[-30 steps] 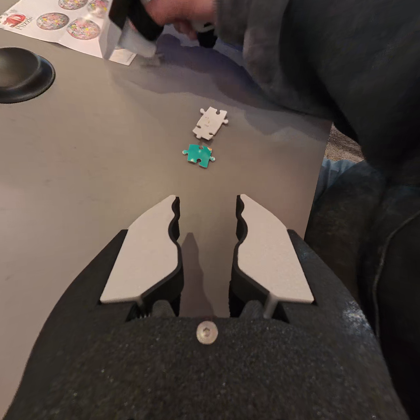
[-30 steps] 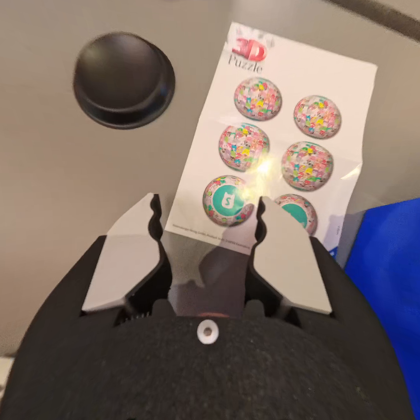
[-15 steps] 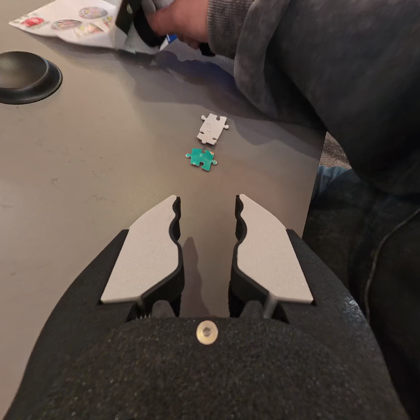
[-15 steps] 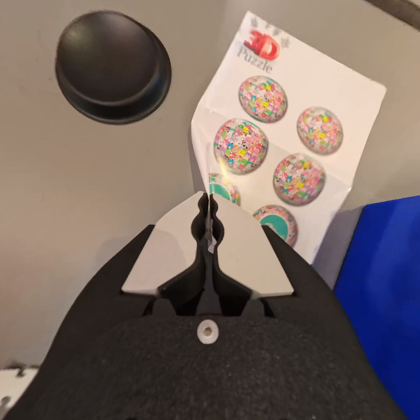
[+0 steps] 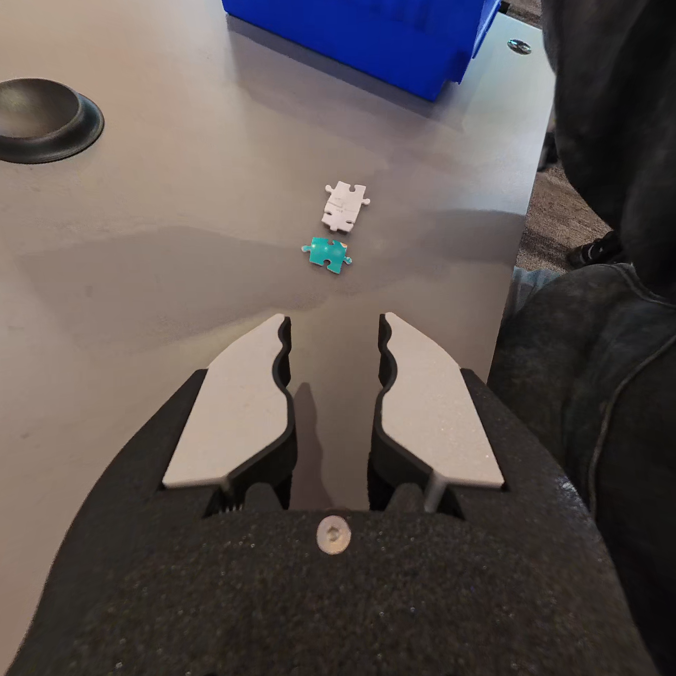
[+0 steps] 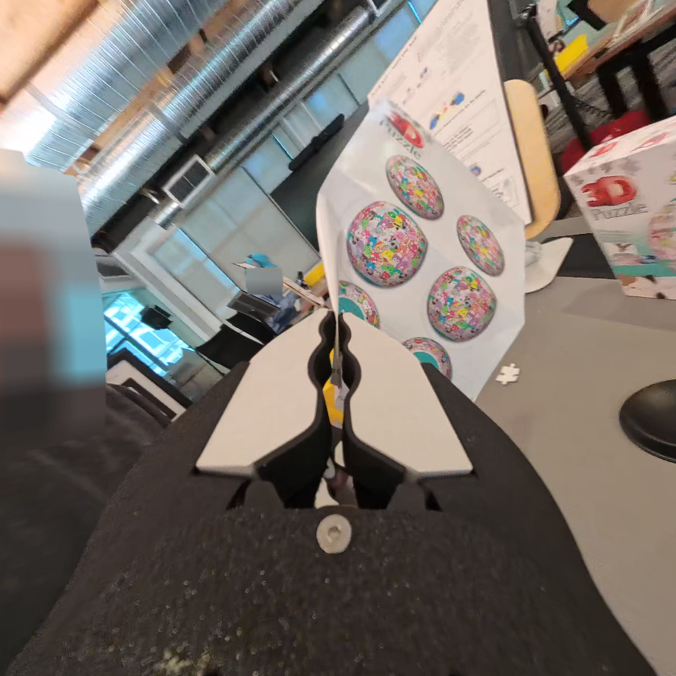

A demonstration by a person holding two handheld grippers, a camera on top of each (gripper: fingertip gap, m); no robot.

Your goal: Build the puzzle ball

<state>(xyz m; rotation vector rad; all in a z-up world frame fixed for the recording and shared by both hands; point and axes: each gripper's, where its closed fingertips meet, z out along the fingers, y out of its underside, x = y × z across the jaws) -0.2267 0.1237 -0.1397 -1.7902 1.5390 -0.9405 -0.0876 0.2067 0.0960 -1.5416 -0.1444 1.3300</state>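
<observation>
In the left wrist view a teal puzzle piece (image 5: pixel 326 254) lies on the grey table (image 5: pixel 183 219), with a white joined pair of pieces (image 5: pixel 345 206) just beyond it. My left gripper (image 5: pixel 333 322) is open and empty, a short way in front of the teal piece. My right gripper (image 6: pixel 337 317) is shut on the edge of the printed instruction sheet (image 6: pixel 420 241) with puzzle-ball pictures and holds it up in the air, tilted. A small white puzzle piece (image 6: pixel 507 374) lies on the table behind the sheet.
A blue bin (image 5: pixel 365 33) stands at the table's far side. A black round cap (image 5: pixel 40 120) sits in the table at left, also in the right wrist view (image 6: pixel 651 420). A puzzle box (image 6: pixel 633 219) stands at right. The person's dark sleeve (image 5: pixel 603 365) is past the table's right edge. Spacing between my two grippers at the tips: around 30 cm. The right gripper is farther from the teal puzzle piece (image 5: pixel 326 254), some 30 cm, than the left, some 9 cm.
My right gripper closed on the sheet's edge and lifted it off the table, swinging up and away. The right hand and sheet left the left wrist view, uncovering the blue bin.
</observation>
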